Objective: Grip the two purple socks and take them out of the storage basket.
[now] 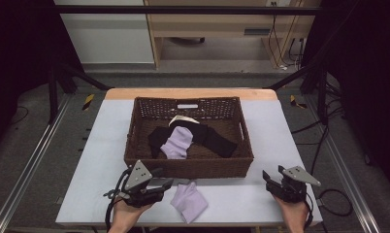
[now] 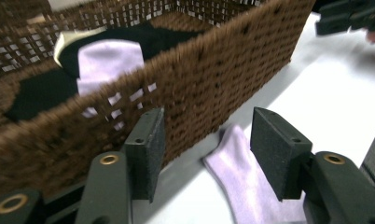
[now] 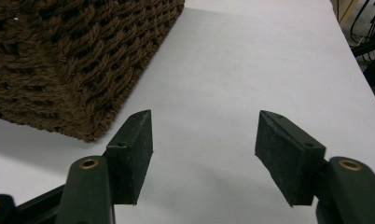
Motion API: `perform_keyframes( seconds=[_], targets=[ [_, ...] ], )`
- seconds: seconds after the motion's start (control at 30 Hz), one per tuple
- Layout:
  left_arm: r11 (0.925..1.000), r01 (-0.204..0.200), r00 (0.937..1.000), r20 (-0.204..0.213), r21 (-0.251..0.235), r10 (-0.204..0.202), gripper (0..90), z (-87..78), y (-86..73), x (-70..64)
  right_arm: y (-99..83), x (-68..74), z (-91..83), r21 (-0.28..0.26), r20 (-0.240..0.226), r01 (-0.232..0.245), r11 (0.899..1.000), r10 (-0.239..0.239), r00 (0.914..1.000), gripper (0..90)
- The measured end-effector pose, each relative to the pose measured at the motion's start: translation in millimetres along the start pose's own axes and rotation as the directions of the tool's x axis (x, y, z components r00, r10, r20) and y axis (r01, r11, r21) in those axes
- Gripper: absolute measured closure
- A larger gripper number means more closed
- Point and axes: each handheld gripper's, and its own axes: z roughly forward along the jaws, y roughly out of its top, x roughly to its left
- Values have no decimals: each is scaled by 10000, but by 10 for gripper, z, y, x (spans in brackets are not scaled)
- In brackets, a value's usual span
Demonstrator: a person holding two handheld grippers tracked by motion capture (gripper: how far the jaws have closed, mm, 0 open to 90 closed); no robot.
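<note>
A brown woven basket (image 1: pixel 189 167) stands mid-table and holds a lilac sock (image 1: pixel 177 142) lying over black socks (image 1: pixel 217 139). A second lilac sock (image 1: pixel 188 202) lies on the table just in front of the basket. My left gripper (image 1: pixel 168 183) is open, low on the table at that sock's left edge; in the left gripper view the lilac sock (image 2: pixel 251 186) lies between and under the jaws (image 2: pixel 206 156), close to the basket wall (image 2: pixel 213 84). My right gripper (image 1: pixel 269 177) is open and empty at the front right, with bare table between its jaws (image 3: pixel 204 156).
The white table top (image 1: pixel 275 141) has free room to the right of the basket (image 3: pixel 59 60). A cream item (image 1: pixel 182 118) peeks out behind the black socks. The table's front edge runs just below both hands. Cables trail off the right side.
</note>
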Motion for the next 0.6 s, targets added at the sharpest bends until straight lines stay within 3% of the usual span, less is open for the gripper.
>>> perform_keyframes(
  seconds=[0.33,0.6],
  targets=[
    [9949,-87,9991,-421,-1003,45,402,-221,281,70,-2,12,2,39,-50,-39,10000,39,10000,409],
    [9899,84,9990,-432,-1417,-147,392,-182,551,221,-9,15,20,110,-50,50,9999,-49,10000,418]
  ],
)
